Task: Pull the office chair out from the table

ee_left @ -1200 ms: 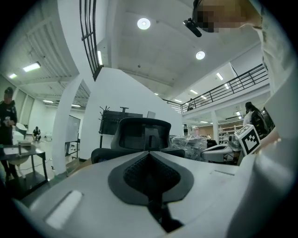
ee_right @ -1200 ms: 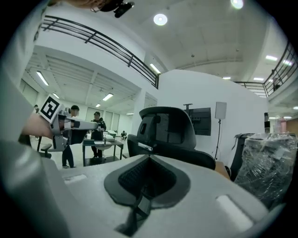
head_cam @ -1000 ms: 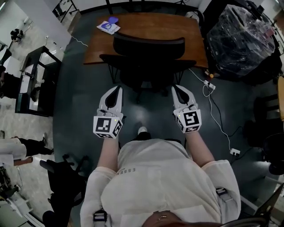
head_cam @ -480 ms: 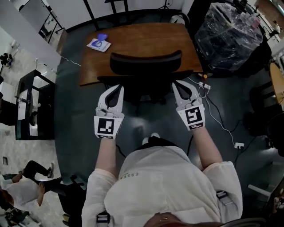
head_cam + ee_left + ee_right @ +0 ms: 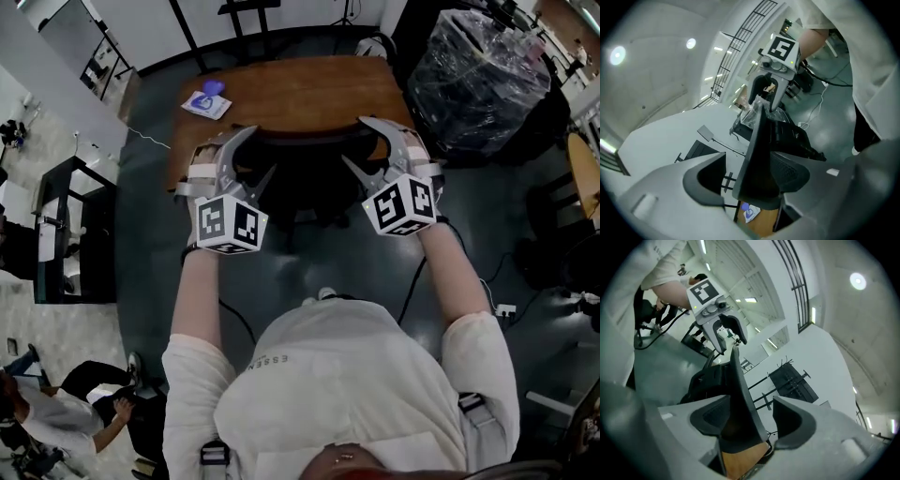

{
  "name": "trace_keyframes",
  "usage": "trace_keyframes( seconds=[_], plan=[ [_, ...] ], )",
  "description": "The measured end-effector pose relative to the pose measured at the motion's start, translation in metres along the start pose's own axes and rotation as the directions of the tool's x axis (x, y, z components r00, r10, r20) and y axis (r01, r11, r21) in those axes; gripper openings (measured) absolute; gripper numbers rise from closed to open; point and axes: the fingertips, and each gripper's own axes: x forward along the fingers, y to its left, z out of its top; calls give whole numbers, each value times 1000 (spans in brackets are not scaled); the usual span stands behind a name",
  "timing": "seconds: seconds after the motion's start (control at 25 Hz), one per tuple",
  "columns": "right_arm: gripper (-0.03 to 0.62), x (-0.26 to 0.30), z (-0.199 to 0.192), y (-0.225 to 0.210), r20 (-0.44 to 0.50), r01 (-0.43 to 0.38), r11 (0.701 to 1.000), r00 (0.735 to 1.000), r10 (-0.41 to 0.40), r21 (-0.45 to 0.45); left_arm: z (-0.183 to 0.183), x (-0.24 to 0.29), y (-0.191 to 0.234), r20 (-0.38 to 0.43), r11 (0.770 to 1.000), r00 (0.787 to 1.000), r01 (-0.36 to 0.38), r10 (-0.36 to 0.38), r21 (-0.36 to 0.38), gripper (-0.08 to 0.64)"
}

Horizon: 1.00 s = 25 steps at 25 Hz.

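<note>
— Position of the office chair (image 5: 309, 178)?
— Tucked against the near edge of the wooden counter (image 5: 300, 89), backrest upright along that edge.
— Left hand-held gripper (image 5: 262, 150)?
— Jaws apart, straddling the left side edge of the backrest. One pad touches it; there is a gap at the other.
— Right hand-held gripper (image 5: 352, 139)?
— The same on the right side edge: jaws apart, not clamped.
— Room behind the chair?
— Open grey floor (image 5: 309, 253) between chair and person. A white cable (image 5: 466, 272) lies to the right, and a plastic-wrapped bundle (image 5: 483, 70) stands just beside the counter's right end.
— On the counter?
— A blue-and-white paper item (image 5: 206, 101) at the far left corner.
</note>
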Motion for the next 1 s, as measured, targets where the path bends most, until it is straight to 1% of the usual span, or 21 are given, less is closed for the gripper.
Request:
trace_keyframes(
  seconds=[0.04, 0.16, 0.24, 0.32, 0.36, 0.4, 0.48, 0.52, 0.6, 0.64, 0.68, 0.72, 0.88, 1.0],
  plan=[
    [261, 6, 1, 0, -6, -19, 999, 1000, 19, -31, 0, 6, 0, -9, 1000, 1000, 21, -21, 18, 294],
    [261, 22, 5, 2, -26, -78, 993, 997, 76, -87, -1, 19, 0, -23, 997, 998, 63, -62, 37, 264],
    [261, 33, 6, 7, -37, -126, 984, 992, 122, -128, -1, 28, 2, -29, 995, 996, 87, -86, 55, 248],
    [256, 43, 6, 13, -47, -173, 971, 985, 168, -164, -3, 37, 0, -36, 989, 991, 130, -127, 73, 248],
    [233, 46, 6, 16, -55, -198, 964, 980, 191, -177, -4, 41, -2, -40, 985, 988, 154, -151, 81, 242],
    [186, 49, 6, 20, -65, -224, 956, 974, 215, -187, -5, 45, -5, -44, 980, 984, 176, -173, 89, 231],
    [109, 53, 4, 25, -89, -263, 940, 964, 249, -216, -6, 51, -9, -47, 972, 978, 208, -204, 106, 177],
    [91, 54, 2, 27, -101, -270, 932, 962, 253, -242, -7, 53, -10, -48, 969, 976, 217, -213, 122, 146],
    [44, 56, -1, 30, -117, -273, 914, 961, 249, -300, -8, 54, -13, -59, 957, 975, 223, -216, 186, 110],
    [33, 55, -2, 32, -118, -277, 907, 960, 252, -318, -9, 53, -16, -64, 949, 975, 222, -213, 224, 78],
    [26, 54, -3, 34, -116, -284, 902, 959, 260, -326, -9, 53, -18, -65, 943, 976, 218, -208, 253, 60],
    [26, 53, -3, 35, -114, -291, 899, 957, 268, -327, -8, 52, -19, -61, 940, 978, 211, -202, 269, 57],
    [23, 46, -2, 40, -122, -311, 896, 950, 286, -318, -6, 46, -23, -57, 939, 981, 192, -183, 285, 51],
    [28, 40, -1, 40, -148, -338, 891, 940, 306, -302, -2, 42, -24, -75, 937, 980, 198, -184, 286, 54]
  ],
)
